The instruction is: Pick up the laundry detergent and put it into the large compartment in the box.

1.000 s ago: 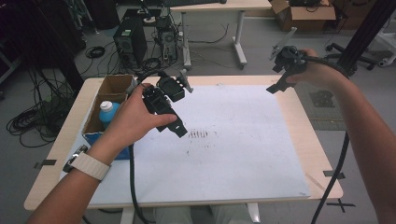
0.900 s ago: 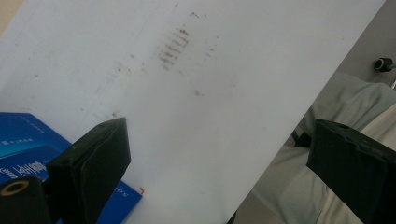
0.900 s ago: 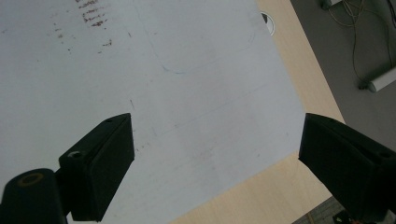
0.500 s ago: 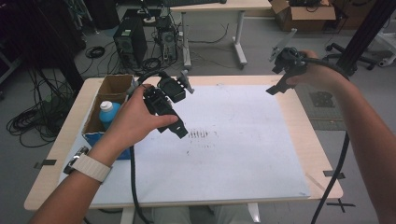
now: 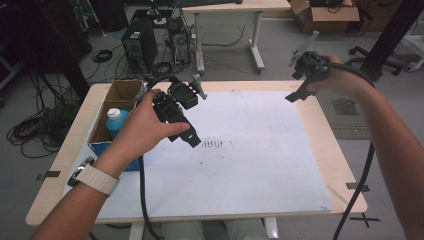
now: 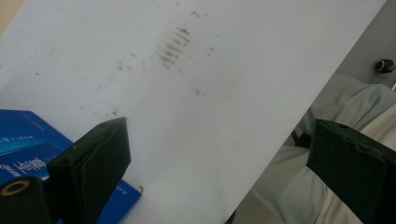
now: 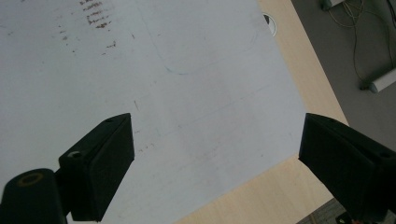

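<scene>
A large white sheet (image 5: 240, 165) covers most of the light wooden counter (image 5: 335, 150) and serves as the landmark here. Near its middle lies a patch of short dark smudge marks (image 5: 214, 144), seen also in the left gripper view (image 6: 173, 46) and at the top of the right gripper view (image 7: 93, 14).

The left gripper (image 5: 192, 140), black and held in the person's left hand (image 5: 145, 125), hovers above the sheet just left of the smudges. Its 2 jaws stand wide apart with nothing between them (the left gripper view shows bare sheet in the gap).

The right gripper (image 5: 295, 95), in the right hand (image 5: 335, 80), hangs over the sheet's far right corner. Its 2 jaws are likewise spread wide and empty.

Off the sheet's left edge sits an open brown cardboard box with a blue front (image 5: 102, 130), holding a blue bottle with a white cap (image 5: 116, 120).
</scene>
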`<state>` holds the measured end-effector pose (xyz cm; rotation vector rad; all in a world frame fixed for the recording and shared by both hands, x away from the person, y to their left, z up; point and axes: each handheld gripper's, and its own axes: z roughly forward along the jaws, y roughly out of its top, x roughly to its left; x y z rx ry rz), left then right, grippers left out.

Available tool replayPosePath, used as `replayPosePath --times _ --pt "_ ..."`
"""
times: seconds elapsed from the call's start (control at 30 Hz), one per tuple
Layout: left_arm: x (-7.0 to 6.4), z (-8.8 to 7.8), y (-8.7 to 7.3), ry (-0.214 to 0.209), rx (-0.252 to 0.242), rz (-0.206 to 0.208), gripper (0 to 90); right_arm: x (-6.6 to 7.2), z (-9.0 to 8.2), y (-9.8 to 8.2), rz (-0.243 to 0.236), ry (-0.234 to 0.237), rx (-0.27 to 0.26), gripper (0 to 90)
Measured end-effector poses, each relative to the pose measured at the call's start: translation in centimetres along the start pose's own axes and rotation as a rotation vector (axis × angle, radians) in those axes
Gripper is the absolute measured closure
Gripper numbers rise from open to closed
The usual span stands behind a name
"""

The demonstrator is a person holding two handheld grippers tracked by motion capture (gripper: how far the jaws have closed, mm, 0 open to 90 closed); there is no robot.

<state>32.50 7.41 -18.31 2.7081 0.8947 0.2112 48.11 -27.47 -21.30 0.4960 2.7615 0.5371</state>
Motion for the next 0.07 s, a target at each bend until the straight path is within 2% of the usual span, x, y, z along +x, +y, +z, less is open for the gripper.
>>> replayPosePath --times 0.07 --pt "0.0 -0.04 -0.05 -0.001 0.001 -0.001 6.3 0.06 -0.1 0.02 0.0 -0.001 -0.001 10.5"
